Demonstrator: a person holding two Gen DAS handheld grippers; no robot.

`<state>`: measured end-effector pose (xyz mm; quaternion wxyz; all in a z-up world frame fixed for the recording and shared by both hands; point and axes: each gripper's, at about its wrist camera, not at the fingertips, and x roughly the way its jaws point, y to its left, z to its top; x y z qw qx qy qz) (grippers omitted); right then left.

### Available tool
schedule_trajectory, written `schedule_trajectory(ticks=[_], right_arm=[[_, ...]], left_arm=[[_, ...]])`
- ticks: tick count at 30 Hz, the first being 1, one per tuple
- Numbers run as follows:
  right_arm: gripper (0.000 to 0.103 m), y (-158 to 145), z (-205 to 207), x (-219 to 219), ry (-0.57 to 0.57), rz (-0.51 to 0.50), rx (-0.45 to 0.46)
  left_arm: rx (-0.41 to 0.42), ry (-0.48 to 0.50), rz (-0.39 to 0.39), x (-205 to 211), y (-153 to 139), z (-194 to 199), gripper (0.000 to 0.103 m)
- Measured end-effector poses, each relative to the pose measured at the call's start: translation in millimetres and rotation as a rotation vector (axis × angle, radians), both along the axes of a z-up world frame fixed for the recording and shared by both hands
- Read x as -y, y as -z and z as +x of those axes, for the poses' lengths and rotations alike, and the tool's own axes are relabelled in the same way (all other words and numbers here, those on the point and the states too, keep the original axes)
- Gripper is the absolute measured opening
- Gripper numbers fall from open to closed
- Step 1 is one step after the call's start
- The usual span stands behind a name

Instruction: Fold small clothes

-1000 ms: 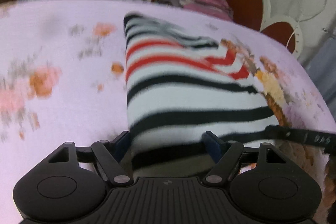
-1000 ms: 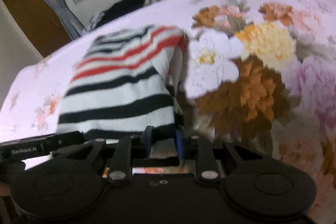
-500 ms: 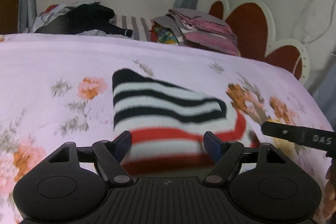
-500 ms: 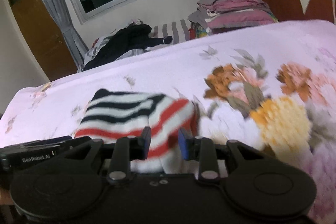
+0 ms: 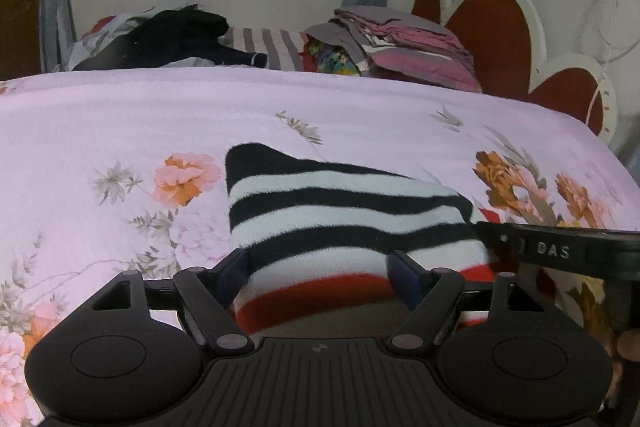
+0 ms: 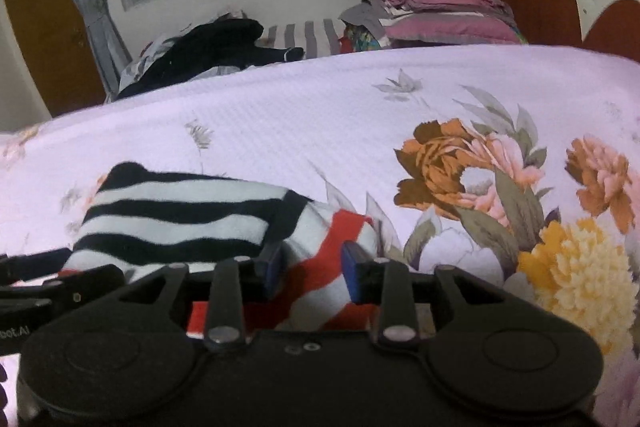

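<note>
Striped garment [image 5: 344,219], knitted in black and white bands with red bands at its near end, lies folded on the floral bedspread [image 5: 120,123], its near edge reaching in between both tools. Left gripper [image 5: 322,273] has its jaws spread wide, 1 on either side of the red band, with cloth between them but not pinched. Right gripper [image 6: 310,269] also stands parted, a red-and-white fold of the garment lying in the gap; whether the pads touch it cannot be told.

Beyond the far edge of the bedspread sit a stack of folded linens [image 6: 436,11] in pink and grey, and a dark heap of clothes [image 6: 208,51] beside it.

Readable writing: "DAS" on the right tool's body as seen from the left wrist view, and "bot.AI" on the left tool's body at the right wrist view's edge.
</note>
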<state>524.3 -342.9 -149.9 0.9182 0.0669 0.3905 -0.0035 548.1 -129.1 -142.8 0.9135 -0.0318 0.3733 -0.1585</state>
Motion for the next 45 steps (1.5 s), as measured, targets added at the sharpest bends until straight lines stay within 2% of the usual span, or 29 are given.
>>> schedule_trajectory(ticks=[5,9,11,18,20,24,29,33,37,41,45], right_arm=[[0.032,-14.5,10.5,-4.4,0.002,-0.003,0.044],[0.032,2.0,24.3,-7.2,0.003,-0.047,-0.003],[0.032,10.1,24.8,-3.5,0.014,-0.028,-0.009],[0.033,8.6,21.3,-2.0,0.006,-0.017,-0.002],[0.033,4.3,18.8,0.1,0.006,0.000,0.007],[0.046,-11.2,-0.2,6.2,0.006,0.076,0.048],[0.044,-24.5,-26.4,1.8,-0.026,0.060,0.072],[0.044,-28.3,-45.0,0.0,-0.031,0.096,0.072],[0.041,-28.1,-60.1,-10.5,-0.071,0.065,0.062],[0.041,-21.8,-70.0,-14.5,-0.088,0.070,0.028],[0.039,-9.6,-69.0,-19.8,-0.102,0.032,-0.013]], left_arm=[[0.007,-0.029,0.009,3.3,-2.9,17.1,0.075],[-0.008,-0.038,0.022,5.4,3.5,29.0,0.075],[-0.012,-0.033,0.034,6.8,7.9,30.1,0.075],[-0.042,-0.036,0.027,7.0,11.9,32.9,0.075],[-0.036,-0.031,0.032,6.8,10.4,30.0,0.075],[-0.028,-0.020,0.024,2.2,5.7,22.5,0.075],[-0.017,-0.004,0.014,-2.9,-3.2,9.5,0.075],[-0.003,0.022,0.021,-1.5,-10.5,-6.0,0.075],[0.013,0.061,0.031,1.9,-13.5,-25.1,0.075],[0.034,0.099,0.080,6.8,-10.8,-40.8,0.075],[0.057,0.117,0.133,9.1,-3.2,-49.1,0.075]])
